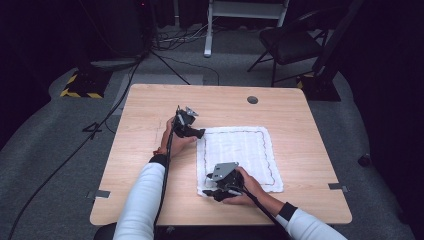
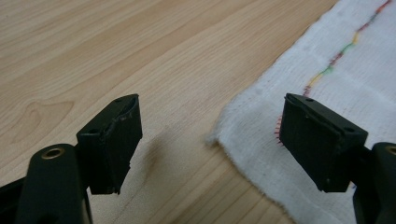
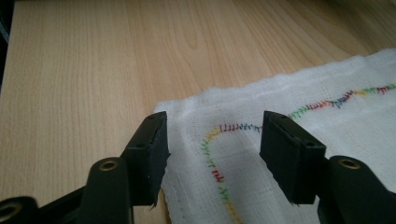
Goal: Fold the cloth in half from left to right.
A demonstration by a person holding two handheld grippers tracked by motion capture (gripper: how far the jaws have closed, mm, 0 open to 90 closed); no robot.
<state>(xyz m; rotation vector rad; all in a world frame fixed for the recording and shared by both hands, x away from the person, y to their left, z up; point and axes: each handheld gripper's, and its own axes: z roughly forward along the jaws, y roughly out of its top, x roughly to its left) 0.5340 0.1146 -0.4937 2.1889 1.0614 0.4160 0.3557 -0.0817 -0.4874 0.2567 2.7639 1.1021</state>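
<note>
A white cloth (image 1: 240,155) with a multicolour stitched border lies flat on the wooden table (image 1: 145,107). My left gripper (image 1: 200,134) sits low at the cloth's far left corner. In the left gripper view that corner (image 2: 261,126) lies between the wide-apart jaws of my left gripper (image 2: 210,140), and the pads touch nothing. At the near left corner is my right gripper (image 1: 212,192). In the right gripper view the jaws of my right gripper (image 3: 212,154) stand apart over the cloth (image 3: 289,135) and its curved stitching, clear of the fabric.
A round grey cable hole (image 1: 252,99) sits near the table's far edge. Tape strips (image 1: 101,194) mark the near corners. Behind the table stand a black chair (image 1: 290,42), a white frame leg (image 1: 209,30) and cables on the carpet.
</note>
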